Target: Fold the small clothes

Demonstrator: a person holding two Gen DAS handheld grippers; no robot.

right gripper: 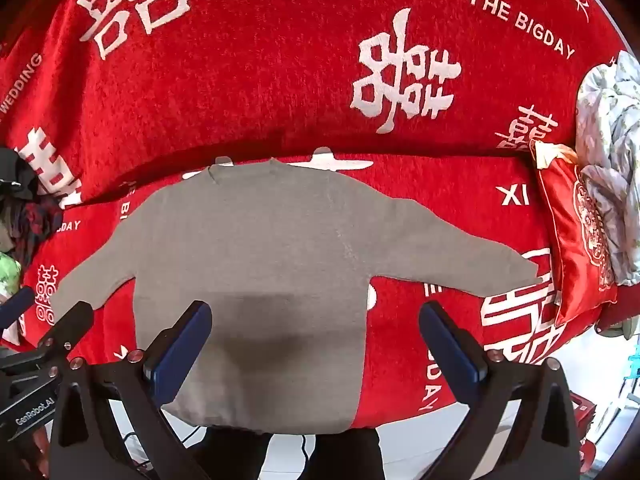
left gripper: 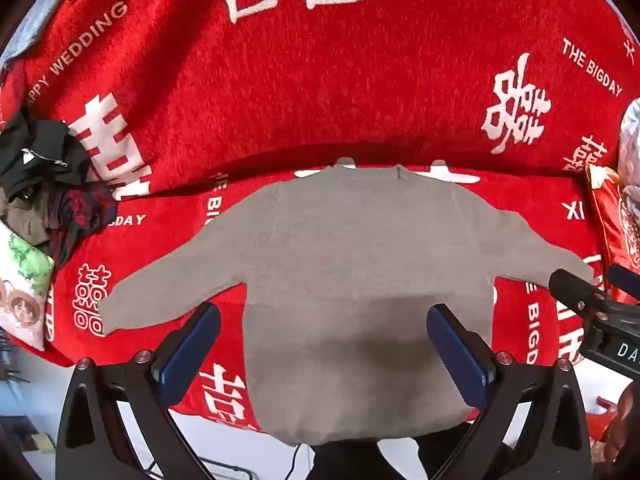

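Observation:
A small grey sweater (left gripper: 360, 264) lies flat on a red blanket (left gripper: 320, 92), neck away from me, both sleeves spread out to the sides, hem at the near edge. The same grey sweater (right gripper: 256, 256) fills the middle of the right wrist view. My left gripper (left gripper: 324, 320) hangs above the sweater's lower body, jaws wide open, nothing between the blue pads. My right gripper (right gripper: 316, 316) hovers over the sweater's right lower side, also wide open and empty. The right gripper's body (left gripper: 592, 312) shows at the right edge of the left wrist view.
A heap of dark clothes (left gripper: 44, 184) sits at the left on the blanket, beside a printed pillow (left gripper: 20, 288). A red embroidered cushion (right gripper: 576, 232) and a pale floral quilt (right gripper: 612, 140) lie at the right. White floor (right gripper: 520, 420) shows beyond the near edge.

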